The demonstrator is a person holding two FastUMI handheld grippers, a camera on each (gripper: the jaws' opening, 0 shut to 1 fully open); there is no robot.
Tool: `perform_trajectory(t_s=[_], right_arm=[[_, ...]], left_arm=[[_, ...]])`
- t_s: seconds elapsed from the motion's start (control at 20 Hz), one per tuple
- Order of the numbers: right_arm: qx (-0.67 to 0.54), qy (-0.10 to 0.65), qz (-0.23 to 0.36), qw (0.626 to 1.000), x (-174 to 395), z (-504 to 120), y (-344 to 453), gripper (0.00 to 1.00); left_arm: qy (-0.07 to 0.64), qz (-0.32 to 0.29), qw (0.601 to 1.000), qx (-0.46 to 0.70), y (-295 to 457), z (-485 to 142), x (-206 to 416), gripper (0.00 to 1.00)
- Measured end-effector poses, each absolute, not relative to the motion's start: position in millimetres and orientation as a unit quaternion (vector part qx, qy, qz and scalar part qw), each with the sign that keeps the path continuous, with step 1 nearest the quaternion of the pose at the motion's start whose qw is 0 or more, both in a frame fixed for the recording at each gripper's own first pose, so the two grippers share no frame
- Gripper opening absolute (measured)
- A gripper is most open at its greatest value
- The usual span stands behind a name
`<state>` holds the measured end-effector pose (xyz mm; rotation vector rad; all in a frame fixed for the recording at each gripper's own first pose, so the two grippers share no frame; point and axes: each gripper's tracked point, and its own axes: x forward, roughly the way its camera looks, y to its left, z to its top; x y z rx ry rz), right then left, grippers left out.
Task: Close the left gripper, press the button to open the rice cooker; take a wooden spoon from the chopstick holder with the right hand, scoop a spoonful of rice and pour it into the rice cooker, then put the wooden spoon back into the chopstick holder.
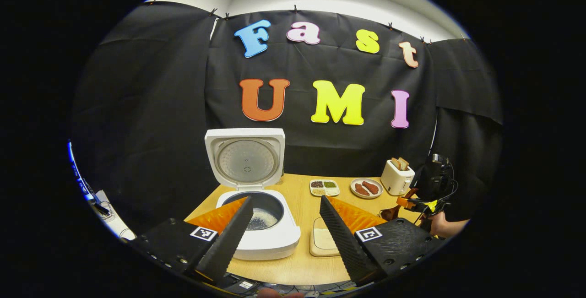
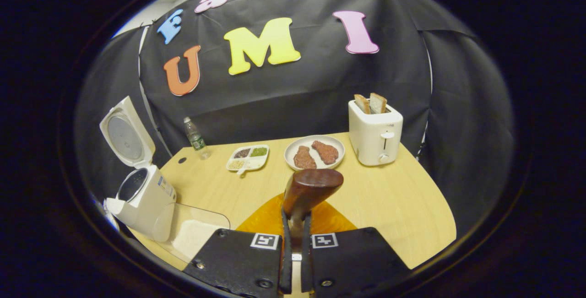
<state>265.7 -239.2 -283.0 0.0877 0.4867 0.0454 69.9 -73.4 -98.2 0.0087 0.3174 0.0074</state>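
Right gripper clenched on dark brown wooden spoon, bowl up over light wood table. Left gripper released, fingers spread, near white rice cooker with lid raised; clear tray of rice just right of cooker.

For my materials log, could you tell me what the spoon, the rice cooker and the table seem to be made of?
Spoon: apparently dark wood, smooth with a slight sheen.
Rice cooker: probably glossy white plastic; the inner side of the lid looks like dull metal.
Table: pale wood grain, matte; solid or laminate, I cannot tell.
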Motion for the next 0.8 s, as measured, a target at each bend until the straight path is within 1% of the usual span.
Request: perform_trajectory(t_s=[0.3,0.5,0.55,0.6,0.65,0.7,0.75,0.8], right_arm=[[0.052,0.247,0.032,0.967,270.7,-300.1,-234.6,0.14],[0.06,0.243,0.043,0.967,269.9,-301.5,-231.4,0.21],[0.058,0.24,0.045,0.968,270.2,-300.2,-232.3,0.24],[0.054,0.24,0.041,0.968,269.1,-298.9,-236.3,0.32],[0.054,0.237,0.035,0.969,270.4,-294.7,-240.4,0.54],[0.053,0.234,0.023,0.971,269.4,-288.4,-246.9,0.65],[0.05,0.231,0.012,0.972,267.4,-283.5,-252.8,0.81],[0.049,0.225,0.003,0.973,266.0,-275.9,-258.2,0.85]], left_arm=[[0.163,0.004,0.987,0.016,-76.4,-100.5,70.4,0.94],[0.159,0.005,0.987,0.019,-76.4,-100.7,72.9,0.94],[0.156,0.007,0.987,0.021,-75.9,-98.9,73.1,0.94],[0.154,0.006,0.988,0.02,-76.1,-97.2,73.0,0.94],[0.153,0.005,0.988,0.017,-76.5,-97.2,73.0,0.94],[0.15,0.004,0.989,0.014,-76.5,-95.2,72.2,0.94],[0.146,0.003,0.989,0.011,-76.7,-92.6,72.6,0.94],[0.141,0.002,0.99,0.008,-76.7,-90.1,73.4,0.94]])
